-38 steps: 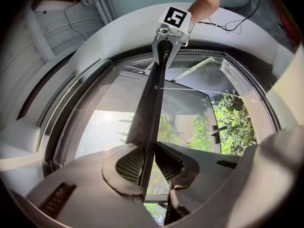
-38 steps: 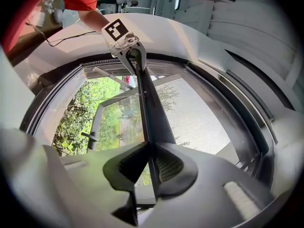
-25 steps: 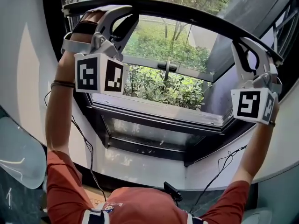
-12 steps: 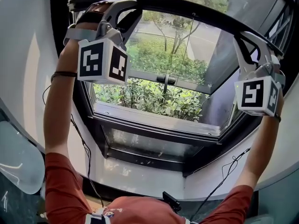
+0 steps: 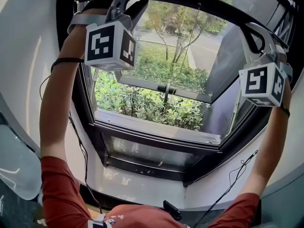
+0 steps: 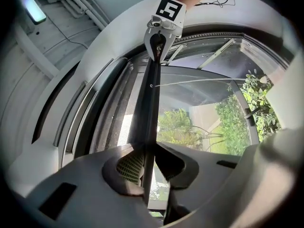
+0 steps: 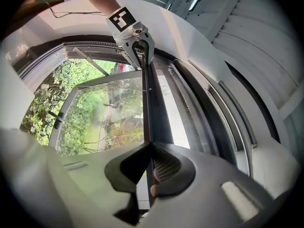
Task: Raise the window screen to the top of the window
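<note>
The window screen's black bottom bar [image 5: 209,4] arcs across the top of the head view, high in the window opening. My left gripper [image 5: 135,4] is shut on the bar's left end, and the bar [image 6: 149,99] runs on from its jaws [image 6: 148,148] to the right gripper [image 6: 159,39]. My right gripper [image 5: 248,32] grips the bar's right end. Its jaws [image 7: 148,148] have just been closing, with the bar [image 7: 151,108] pinched between the pads. The left gripper [image 7: 141,49] shows at the bar's far end. Both arms reach upward.
Below the bar the glass sash [image 5: 166,87] stands tilted outward with a black handle, bushes and a path beyond. The dark window frame and sill [image 5: 156,129] ring the opening. White wall flanks both sides. Cables [image 5: 78,141] hang along the arms.
Both grippers have risen with the bar held between them. More of the window below the bar is uncovered, and the bar now sits near the view's top edge.
</note>
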Demonstrator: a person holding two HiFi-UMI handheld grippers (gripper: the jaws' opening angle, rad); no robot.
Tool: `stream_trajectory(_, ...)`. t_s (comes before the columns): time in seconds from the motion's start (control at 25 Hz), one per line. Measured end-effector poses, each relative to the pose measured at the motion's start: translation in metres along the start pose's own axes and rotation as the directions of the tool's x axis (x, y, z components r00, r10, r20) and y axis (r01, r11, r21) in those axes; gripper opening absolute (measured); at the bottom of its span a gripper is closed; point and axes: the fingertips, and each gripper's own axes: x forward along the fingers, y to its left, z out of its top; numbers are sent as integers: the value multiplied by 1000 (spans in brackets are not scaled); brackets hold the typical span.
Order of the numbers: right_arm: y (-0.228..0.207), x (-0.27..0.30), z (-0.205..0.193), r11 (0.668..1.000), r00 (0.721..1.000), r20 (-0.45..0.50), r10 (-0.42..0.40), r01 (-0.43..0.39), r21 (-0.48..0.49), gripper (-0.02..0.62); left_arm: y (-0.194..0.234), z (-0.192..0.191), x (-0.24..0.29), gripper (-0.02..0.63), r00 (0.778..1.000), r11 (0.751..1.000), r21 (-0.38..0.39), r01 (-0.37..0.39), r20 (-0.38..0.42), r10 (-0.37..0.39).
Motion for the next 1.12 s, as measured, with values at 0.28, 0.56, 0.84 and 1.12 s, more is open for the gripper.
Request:
stream_trajectory(0.28, -31, 16, -2, 999, 999, -24, -36, 35, -34, 29, 30, 0, 18, 75, 1000, 1000, 4, -23, -19, 23)
stream_trajectory(0.56, -61, 31, -2, 997, 997, -49, -61, 58, -57, 28, 58, -3, 36, 75, 998, 999, 1, -40, -40, 40)
stream_trajectory(0.84, -92, 45, -3, 994, 993, -92, -68, 59, -97, 28, 88, -6, 52, 75, 998, 999, 10, -32, -54, 32)
stream_trajectory(1.12, -119, 57, -4, 992, 989, -116, -96, 86, -91, 29, 114, -4, 68, 75, 997, 999, 2, -40, -69, 40)
